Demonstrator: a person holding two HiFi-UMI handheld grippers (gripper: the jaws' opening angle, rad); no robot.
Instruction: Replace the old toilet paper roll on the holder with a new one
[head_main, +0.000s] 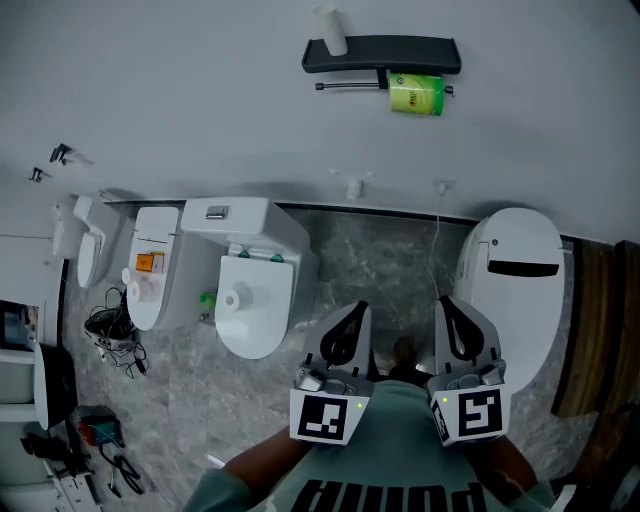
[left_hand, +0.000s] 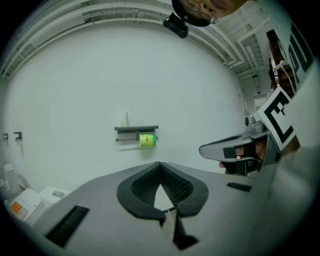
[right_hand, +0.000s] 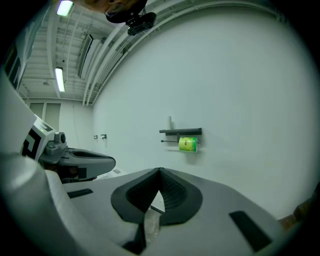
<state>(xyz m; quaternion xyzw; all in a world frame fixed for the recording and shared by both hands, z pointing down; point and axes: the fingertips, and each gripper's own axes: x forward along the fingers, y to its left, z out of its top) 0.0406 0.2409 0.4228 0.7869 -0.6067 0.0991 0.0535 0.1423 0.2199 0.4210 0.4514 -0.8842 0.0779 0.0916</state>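
Toilet paper roll (head_main: 415, 95), the green one: where is it? (Operator)

You have it high on the white wall (head_main: 200, 110). It hangs on the thin bar under the black holder (head_main: 400, 53), at the bar's right end and just below the right half of the shelf. Both gripper views show it straight ahead of you and well apart from the jaws. (Guide)

Anything on the shelf itself? (Operator)

A white tube (head_main: 329, 30) stands upright at the shelf's left end. (Guide)

Left gripper? (Operator)

Your left gripper (head_main: 358, 308) is low in the head view, close to your body, and points towards the wall. In its own view the two jaws are pressed together at the tips and nothing is between the ribbed pads. (Guide)

Right gripper? (Operator)

Your right gripper (head_main: 446, 302) is just beside the left, level with it and pointing the same way. Its jaws are likewise pressed together and pinch nothing. Each gripper shows at the edge of the other's view. (Guide)

Below the holder? (Operator)

A white toilet (head_main: 262, 240) stands against the wall, with a white roll (head_main: 235, 298) resting on its closed lid near the middle. A second toilet (head_main: 152, 275) with an orange label stands to its left, and a rounded white unit (head_main: 515, 290) to its right. Black cables (head_main: 115, 330) lie on the grey marble floor (head_main: 380, 265) near the left edge. (Guide)
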